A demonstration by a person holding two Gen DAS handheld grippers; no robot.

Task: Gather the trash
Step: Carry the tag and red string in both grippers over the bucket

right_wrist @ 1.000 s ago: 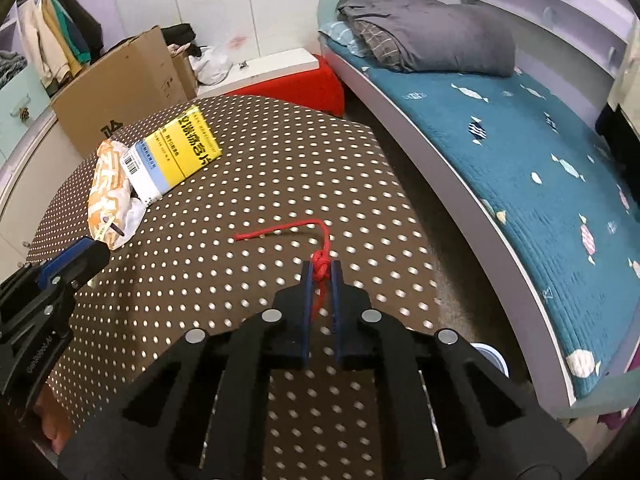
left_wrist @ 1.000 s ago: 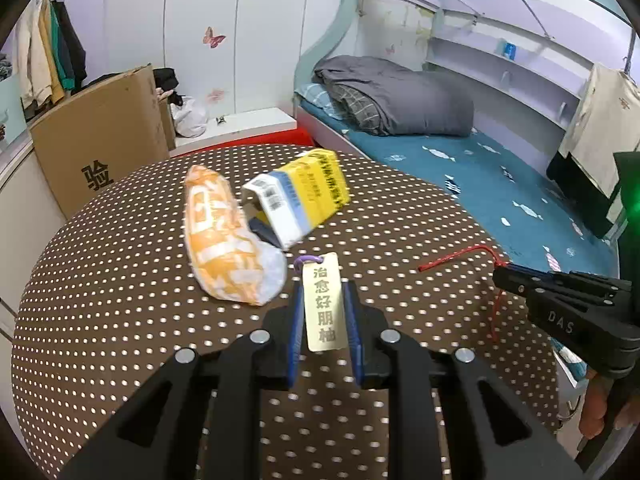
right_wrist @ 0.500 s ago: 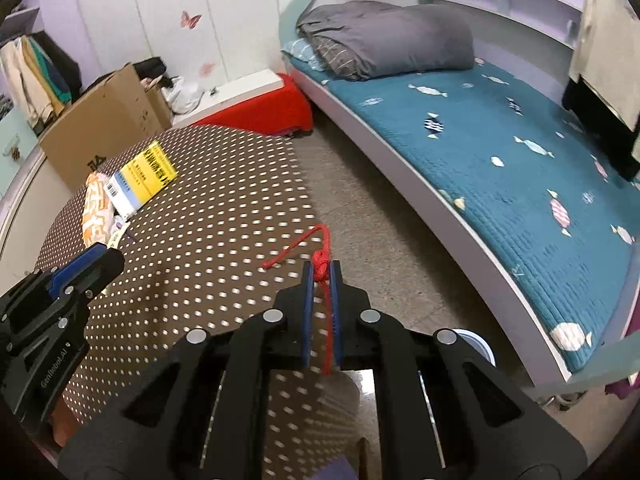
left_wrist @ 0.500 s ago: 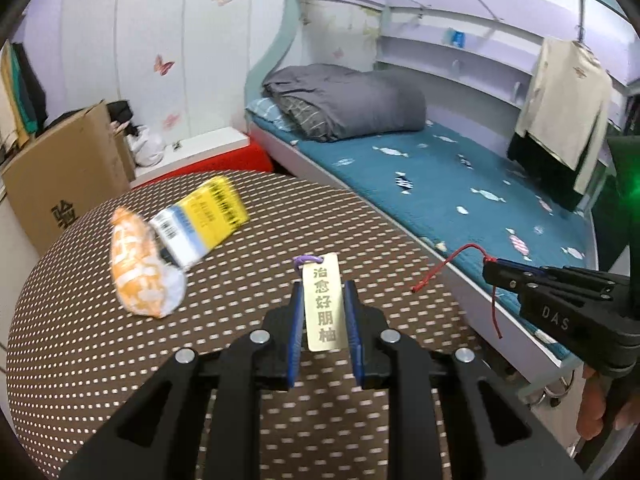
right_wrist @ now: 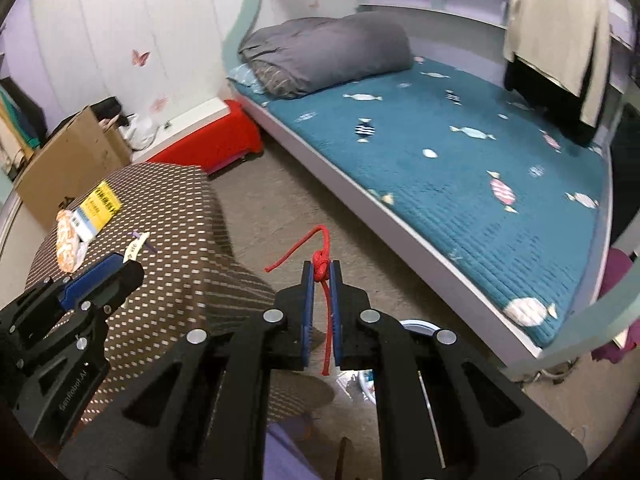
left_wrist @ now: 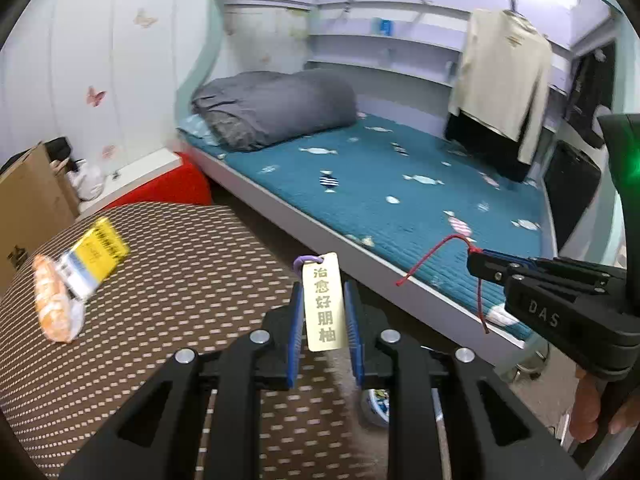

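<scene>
My left gripper (left_wrist: 323, 294) is shut on a cream paper tag (left_wrist: 322, 302) with a purple loop, held upright above the edge of the brown dotted table (left_wrist: 180, 280). My right gripper (right_wrist: 321, 276) is shut on a knotted red string (right_wrist: 320, 266) over the floor; the string (left_wrist: 436, 256) also shows in the left wrist view, hanging from the right gripper (left_wrist: 478, 262). An orange wrapper (left_wrist: 54, 308) and a yellow box (left_wrist: 94, 254) lie on the table's far left; the wrapper (right_wrist: 68, 246) and the box (right_wrist: 96, 208) appear in the right wrist view too.
A bed with a teal cover (right_wrist: 460, 160) and a grey rolled quilt (right_wrist: 328, 52) fills the right side. A round bin rim (right_wrist: 416, 326) shows on the floor under my right gripper. A cardboard box (right_wrist: 72, 156) and a red cushion (right_wrist: 212, 140) stand beyond the table.
Both grippers have swung right, off the table toward the bed and floor, each keeping its grip. The wrapper and yellow box have slid to the left of both views.
</scene>
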